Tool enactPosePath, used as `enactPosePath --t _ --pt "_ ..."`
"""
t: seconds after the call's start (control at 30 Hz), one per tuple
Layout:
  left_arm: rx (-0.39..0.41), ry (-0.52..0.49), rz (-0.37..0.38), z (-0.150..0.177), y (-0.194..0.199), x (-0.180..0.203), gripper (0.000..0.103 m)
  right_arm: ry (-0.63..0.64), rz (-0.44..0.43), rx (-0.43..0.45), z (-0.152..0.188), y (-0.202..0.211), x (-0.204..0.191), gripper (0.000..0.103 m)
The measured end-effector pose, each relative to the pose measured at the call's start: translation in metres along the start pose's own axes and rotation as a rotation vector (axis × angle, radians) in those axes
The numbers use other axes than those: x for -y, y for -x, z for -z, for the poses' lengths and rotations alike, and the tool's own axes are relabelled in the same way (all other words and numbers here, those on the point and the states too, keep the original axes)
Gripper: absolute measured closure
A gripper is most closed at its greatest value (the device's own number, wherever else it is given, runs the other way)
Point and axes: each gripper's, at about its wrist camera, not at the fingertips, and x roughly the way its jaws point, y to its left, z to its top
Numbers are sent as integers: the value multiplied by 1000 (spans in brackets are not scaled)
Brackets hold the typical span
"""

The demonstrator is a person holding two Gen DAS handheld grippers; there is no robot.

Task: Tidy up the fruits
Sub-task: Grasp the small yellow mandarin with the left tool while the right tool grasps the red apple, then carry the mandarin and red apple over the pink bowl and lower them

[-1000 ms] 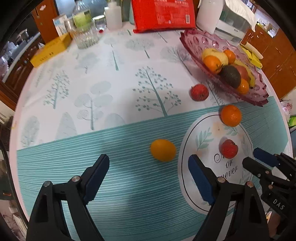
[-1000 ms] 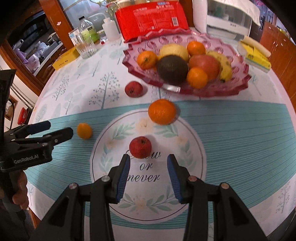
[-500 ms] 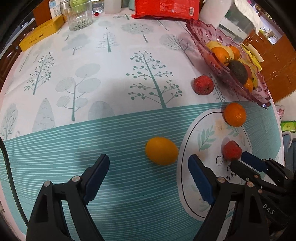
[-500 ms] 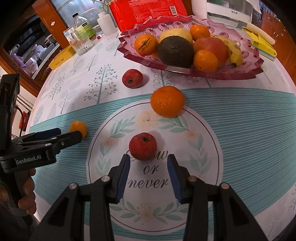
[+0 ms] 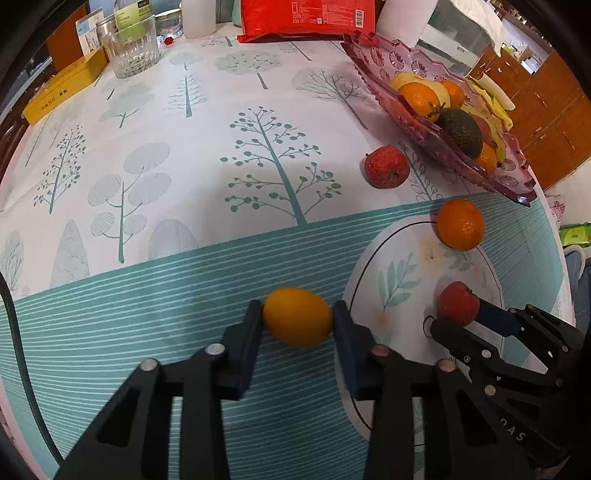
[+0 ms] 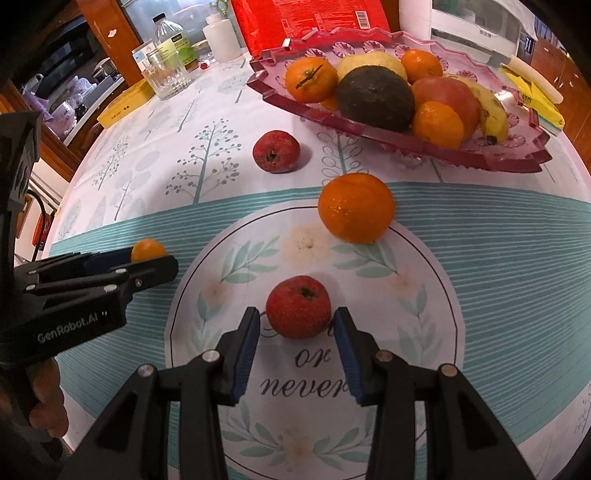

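My left gripper (image 5: 297, 314) is shut on a small yellow-orange fruit (image 5: 297, 316) that rests on the teal striped cloth; the fruit also shows in the right wrist view (image 6: 148, 250). My right gripper (image 6: 295, 321) is open, its jaws either side of a small red fruit (image 6: 298, 307), not touching it; that fruit also shows in the left wrist view (image 5: 458, 303). A mandarin (image 6: 356, 208) and a second red fruit (image 6: 276, 151) lie loose on the table. A pink glass fruit dish (image 6: 417, 146) at the back right holds oranges, an avocado, a banana and an apple.
At the back of the table stand a drinking glass (image 5: 131, 48), a yellow box (image 5: 62, 90), a red packet (image 5: 306, 18), a white bottle (image 6: 221, 38) and a green-labelled bottle (image 6: 173, 40). Wooden cabinets (image 5: 546, 96) are on the right.
My left gripper moved forward and closed on the yellow-orange fruit. My right gripper moved forward until its jaws flank the red fruit, and stayed open.
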Motion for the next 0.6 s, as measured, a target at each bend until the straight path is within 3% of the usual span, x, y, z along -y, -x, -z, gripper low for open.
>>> enactPosePath --t 0.1,0.6 --pt "6 -1 -8 2 2 -1 68 2 -8 3 0 0 0 70" --pt "38 -26 -28 9 38 16 68 48 -47 60 4 32 -3 70"
